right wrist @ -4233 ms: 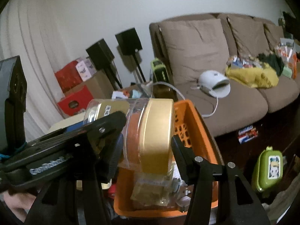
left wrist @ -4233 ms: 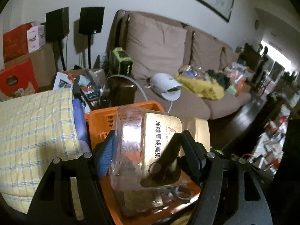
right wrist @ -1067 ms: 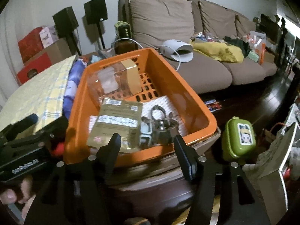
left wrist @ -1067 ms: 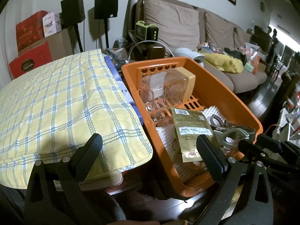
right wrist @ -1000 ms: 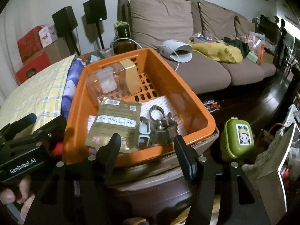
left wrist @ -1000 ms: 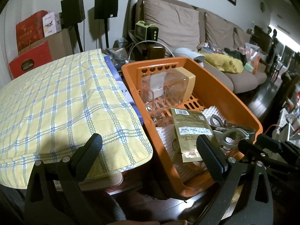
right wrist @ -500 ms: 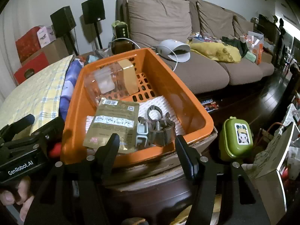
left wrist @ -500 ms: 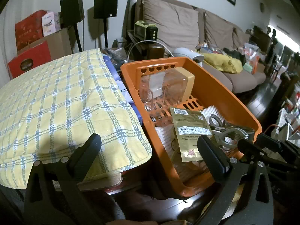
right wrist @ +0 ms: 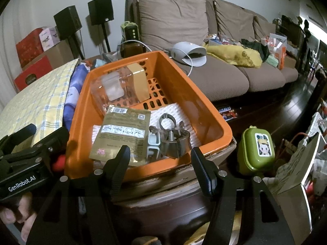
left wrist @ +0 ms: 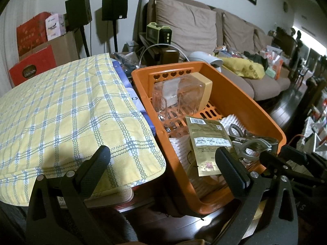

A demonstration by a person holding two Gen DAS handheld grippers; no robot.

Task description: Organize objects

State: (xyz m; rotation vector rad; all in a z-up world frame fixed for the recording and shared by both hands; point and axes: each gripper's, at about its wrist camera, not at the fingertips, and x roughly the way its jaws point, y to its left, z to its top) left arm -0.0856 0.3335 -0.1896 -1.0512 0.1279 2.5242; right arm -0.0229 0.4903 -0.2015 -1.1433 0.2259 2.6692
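Note:
An orange basket (left wrist: 241, 100) (right wrist: 196, 96) stands on a low dark table. At its far end lies a clear plastic jar with a gold lid (left wrist: 181, 96) (right wrist: 122, 85) on its side. Nearer lie a gold foil packet (left wrist: 208, 140) (right wrist: 120, 134), a metal clamp (left wrist: 251, 143) (right wrist: 173, 136) and a white ribbed mat (right wrist: 179, 112). My left gripper (left wrist: 163, 161) hangs open in front of the basket's near left corner, nothing between its fingers. My right gripper (right wrist: 161, 157) is open too, just short of the basket's near rim, empty.
A yellow plaid cloth (left wrist: 61, 110) covers a surface left of the basket. A green lunch box (right wrist: 258, 149) sits on the floor to the right. A brown sofa (right wrist: 204, 40) with clutter, two speakers (left wrist: 114, 6) and red boxes (left wrist: 32, 65) stand behind.
The jar, held by both grippers four seconds ago, now lies in the basket. Both grippers have let go and pulled back. Over the last second nothing has moved.

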